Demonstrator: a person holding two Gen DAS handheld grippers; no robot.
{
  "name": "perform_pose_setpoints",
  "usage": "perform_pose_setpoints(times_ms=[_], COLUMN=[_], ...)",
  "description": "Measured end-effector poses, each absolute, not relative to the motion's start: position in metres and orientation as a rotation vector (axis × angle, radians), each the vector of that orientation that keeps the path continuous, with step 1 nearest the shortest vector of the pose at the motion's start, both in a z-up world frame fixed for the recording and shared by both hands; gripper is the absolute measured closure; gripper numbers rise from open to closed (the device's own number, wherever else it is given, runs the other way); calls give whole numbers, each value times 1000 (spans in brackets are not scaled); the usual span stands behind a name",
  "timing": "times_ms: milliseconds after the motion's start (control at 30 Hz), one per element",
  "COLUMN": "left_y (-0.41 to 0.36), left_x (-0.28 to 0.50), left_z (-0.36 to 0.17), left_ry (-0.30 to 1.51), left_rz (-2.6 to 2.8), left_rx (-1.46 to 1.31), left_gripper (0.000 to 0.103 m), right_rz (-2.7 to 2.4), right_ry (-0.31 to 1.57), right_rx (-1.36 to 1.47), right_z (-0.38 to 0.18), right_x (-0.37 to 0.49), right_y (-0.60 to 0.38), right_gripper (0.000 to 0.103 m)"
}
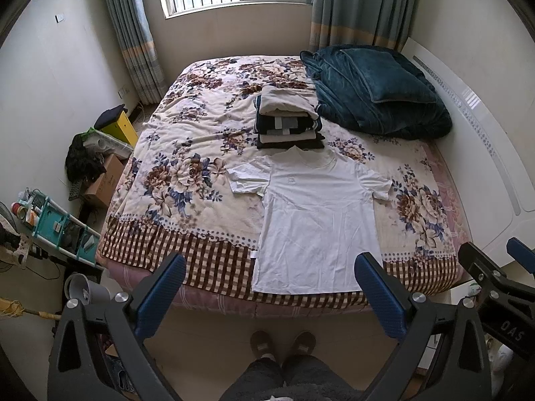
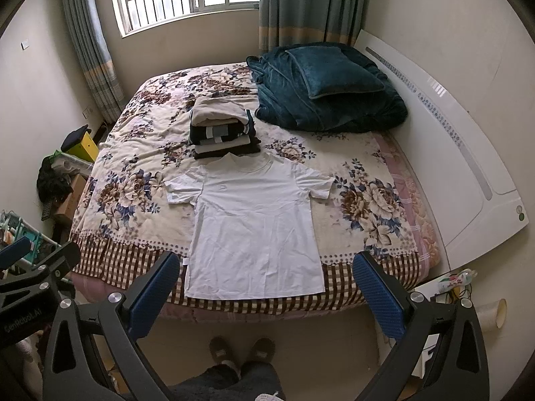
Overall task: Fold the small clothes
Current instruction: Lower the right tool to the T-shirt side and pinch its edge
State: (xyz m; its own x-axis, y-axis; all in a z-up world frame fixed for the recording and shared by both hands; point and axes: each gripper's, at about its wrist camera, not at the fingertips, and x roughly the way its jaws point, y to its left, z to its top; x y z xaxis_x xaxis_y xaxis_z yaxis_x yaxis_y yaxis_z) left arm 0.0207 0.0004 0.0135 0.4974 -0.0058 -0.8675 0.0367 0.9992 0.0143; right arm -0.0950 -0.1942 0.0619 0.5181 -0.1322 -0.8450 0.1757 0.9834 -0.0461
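1. White T-shirt (image 1: 317, 214): lies flat and unfolded on your floral bedspread (image 1: 187, 153), hem at the bed's near edge, collar just short of the stack of folded clothes (image 1: 289, 122).
2. Left gripper (image 1: 271, 287): you hold it above the floor before the bed, jaws spread wide, nothing between them.
3. Right gripper (image 2: 265, 287): likewise spread and empty.
4. Teal blanket (image 1: 378, 90): heaped at the far right corner.
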Motion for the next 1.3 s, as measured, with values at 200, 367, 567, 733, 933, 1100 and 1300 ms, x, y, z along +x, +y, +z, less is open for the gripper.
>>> perform_pose_setpoints(times_ms=[200, 367, 567, 733, 933, 1100, 1300], left_y=[5, 4, -21, -50, -82, -111, -142], left_x=[46, 98, 167, 233, 312, 370, 416], left_z=[-10, -61, -130, -198, -280, -366, -443], left_ry=[1031, 1047, 1090, 1161, 1257, 1328, 1355], left_rz=[-1, 7, 20, 64, 139, 162, 159], left_rx=[50, 71, 89, 115, 85, 63, 156], left_gripper=[0, 0, 0, 0, 0, 0, 0], right_rz=[-220, -316, -433, -514, -565, -665, -727], right_ry=[1030, 1043, 1059, 1123, 1200, 1214, 1273], right_rx=[98, 183, 326, 493, 723, 815, 879], right_z=[44, 3, -70, -161, -298, -407, -521], right_x=[-80, -45, 24, 90, 181, 248, 295], right_y=[-173, -196, -256, -333, -442, -514, -565], right_gripper=[0, 0, 0, 0, 0, 0, 0])
